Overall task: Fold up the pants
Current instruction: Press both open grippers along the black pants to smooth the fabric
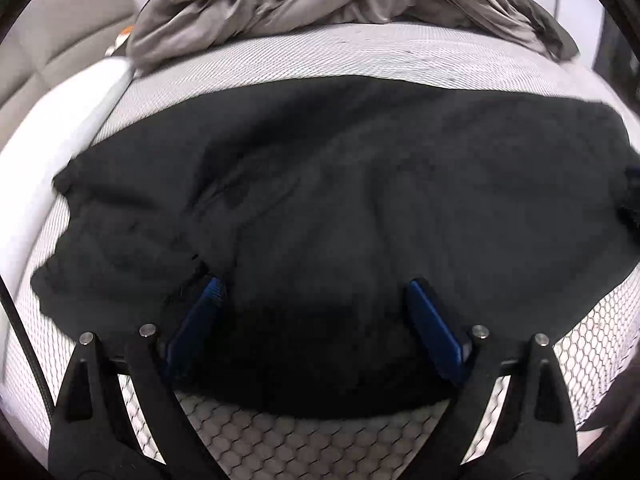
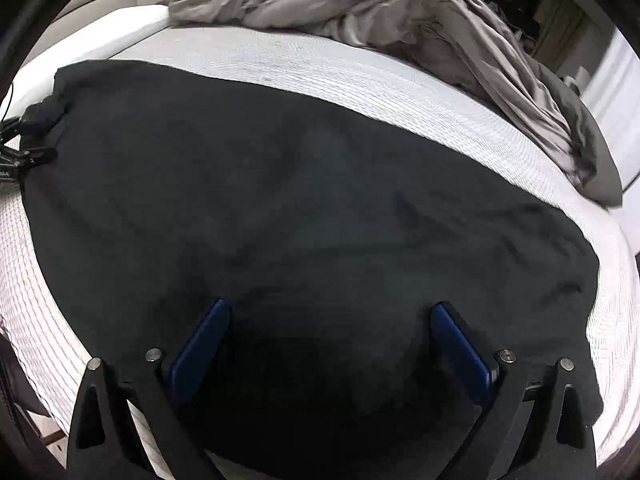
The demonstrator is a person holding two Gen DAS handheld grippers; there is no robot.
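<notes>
Nearest to us in the left wrist view are the two blue pads of the left gripper (image 1: 316,292), its jaws spread wide over the near hem of the black pants (image 1: 340,208) with nothing pinched between them. In the right wrist view we see the right gripper (image 2: 330,312) in the same pose, jaws standing wide apart above the dark cloth and not closed on it. The pants lie spread flat across the bed (image 2: 360,80), covering most of the white mesh-patterned mattress from its near edge toward the middle, with some creases on the left side in the left wrist view. Along the far edge of the bed we see a crumpled grey duvet (image 1: 320,0), apart from the pants with a bare strip of mattress between them.
</notes>
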